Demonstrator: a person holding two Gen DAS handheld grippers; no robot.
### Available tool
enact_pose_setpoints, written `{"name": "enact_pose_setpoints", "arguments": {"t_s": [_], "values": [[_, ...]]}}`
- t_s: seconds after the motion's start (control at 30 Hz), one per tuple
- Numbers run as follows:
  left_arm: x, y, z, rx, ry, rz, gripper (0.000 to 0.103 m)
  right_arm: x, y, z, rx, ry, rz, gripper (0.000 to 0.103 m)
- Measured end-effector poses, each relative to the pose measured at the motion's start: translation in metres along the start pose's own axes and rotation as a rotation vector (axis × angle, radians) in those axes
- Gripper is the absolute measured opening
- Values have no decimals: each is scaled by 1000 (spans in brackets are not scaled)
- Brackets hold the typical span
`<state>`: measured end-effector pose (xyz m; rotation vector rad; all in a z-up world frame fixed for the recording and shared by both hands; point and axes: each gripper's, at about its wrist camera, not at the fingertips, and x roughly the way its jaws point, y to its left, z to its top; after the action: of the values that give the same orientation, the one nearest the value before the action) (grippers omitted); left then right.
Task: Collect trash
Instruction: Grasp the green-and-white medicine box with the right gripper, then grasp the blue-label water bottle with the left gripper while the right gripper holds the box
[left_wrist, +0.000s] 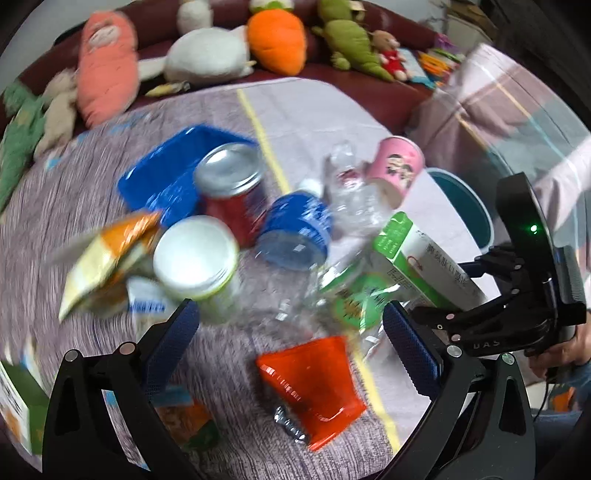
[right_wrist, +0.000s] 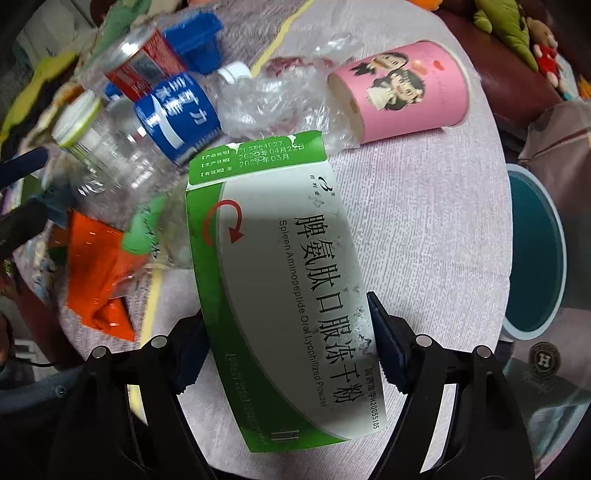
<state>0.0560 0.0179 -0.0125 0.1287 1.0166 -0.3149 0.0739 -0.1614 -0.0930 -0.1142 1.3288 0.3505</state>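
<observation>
A green and white medicine box (right_wrist: 280, 280) lies on the round table's cloth (right_wrist: 424, 221), and my right gripper (right_wrist: 286, 310) is shut on its near end, a pad against each long side. The left wrist view shows the same box (left_wrist: 424, 254) with the right gripper (left_wrist: 517, 295) behind it. My left gripper (left_wrist: 290, 310) hangs open over the litter pile, nothing between its fingers. An orange-red wrapper (left_wrist: 314, 376) lies below it. A teal bin (right_wrist: 535, 251) stands off the table's right edge.
Litter crowds the table: a red can (left_wrist: 232, 192), a white-lidded jar (left_wrist: 195, 254), a blue-labelled bottle (left_wrist: 295, 229), a green-labelled clear bottle (left_wrist: 351, 299), a tipped pink cup (right_wrist: 402, 88), a snack packet (left_wrist: 107, 254), a blue basket (left_wrist: 173, 173). Plush toys (left_wrist: 277, 40) line the sofa behind.
</observation>
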Motion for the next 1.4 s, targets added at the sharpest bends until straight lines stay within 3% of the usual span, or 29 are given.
{"name": "enact_pose_setpoints", "arguments": {"t_s": [0.2,0.27,0.37,0.53,0.6,0.73,0.97,1.0,1.07,1.17,1.33,1.4], "values": [[23,-18,32,160,76,92,95,-24,-26,-6,92,-55,15,73],[33,-14,39,173,117,116,81,-29,-35,-8,117,-67,22,73],[46,-11,44,198,160,142,75,-36,-48,-10,154,-79,40,73],[67,-14,44,245,240,152,76,-29,-58,-6,192,-86,74,73],[76,-16,46,259,264,155,80,-30,-60,-7,197,-88,86,73],[92,-20,49,295,275,217,95,-28,-67,-4,221,-89,112,73],[99,-35,44,377,249,268,96,-23,-74,-5,250,-86,142,73],[96,-42,40,392,237,276,93,-23,-74,-5,252,-86,144,73],[91,-49,37,427,212,301,69,-23,-74,-6,255,-91,146,73],[79,-53,38,415,196,296,56,-27,-76,-8,261,-105,150,73],[52,-36,53,262,168,147,24,-30,-79,-12,271,-117,160,73],[51,-32,54,226,178,108,26,-30,-80,-13,271,-118,162,73]]}}
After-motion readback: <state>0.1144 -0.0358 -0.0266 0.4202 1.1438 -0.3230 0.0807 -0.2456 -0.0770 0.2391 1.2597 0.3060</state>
